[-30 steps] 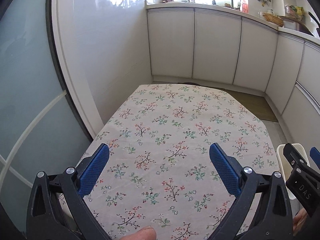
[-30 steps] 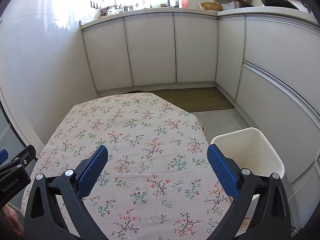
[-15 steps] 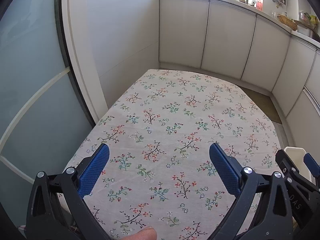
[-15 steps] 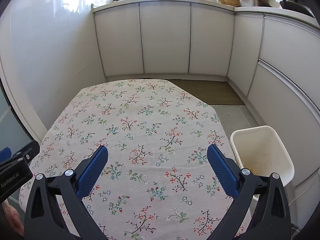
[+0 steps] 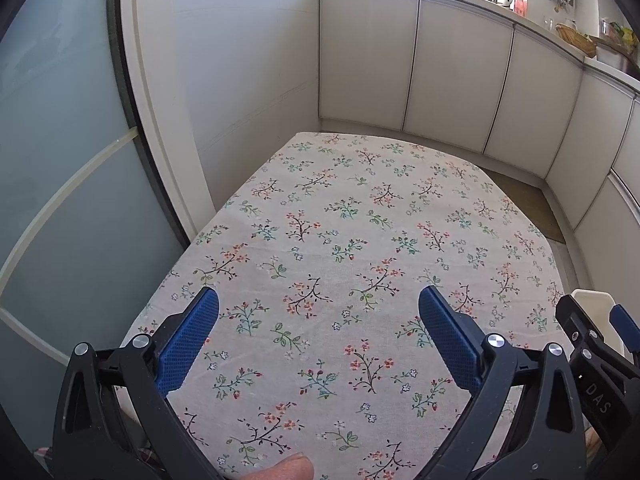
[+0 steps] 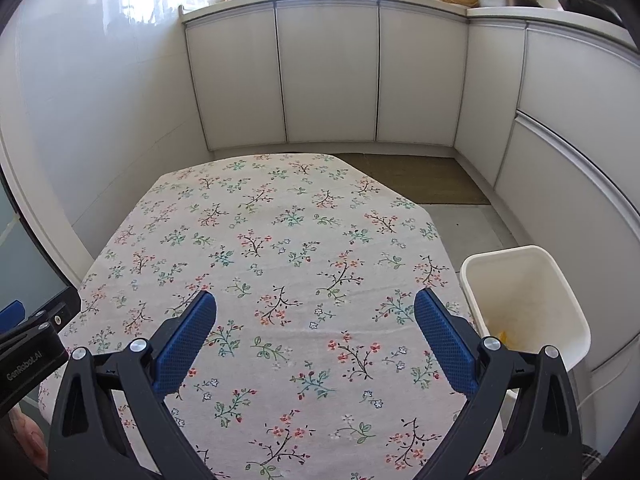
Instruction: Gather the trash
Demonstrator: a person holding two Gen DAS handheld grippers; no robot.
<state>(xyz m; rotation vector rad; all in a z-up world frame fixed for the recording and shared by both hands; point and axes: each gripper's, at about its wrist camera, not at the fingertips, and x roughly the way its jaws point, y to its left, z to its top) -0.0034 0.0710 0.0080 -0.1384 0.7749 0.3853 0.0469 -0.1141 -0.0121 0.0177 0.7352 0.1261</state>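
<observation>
Hovering wide-spread left claw (image 5: 319, 312) and right claw (image 6: 315, 316) above bare tablecloth (image 6: 280, 240), bin (image 6: 560, 280) beside its edge.

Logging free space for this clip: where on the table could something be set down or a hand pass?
The whole floral tablecloth shows bare, from the wall side to the edge beside the white bin. The only crowding is at the near edge, where the open left gripper and open right gripper hover.
</observation>
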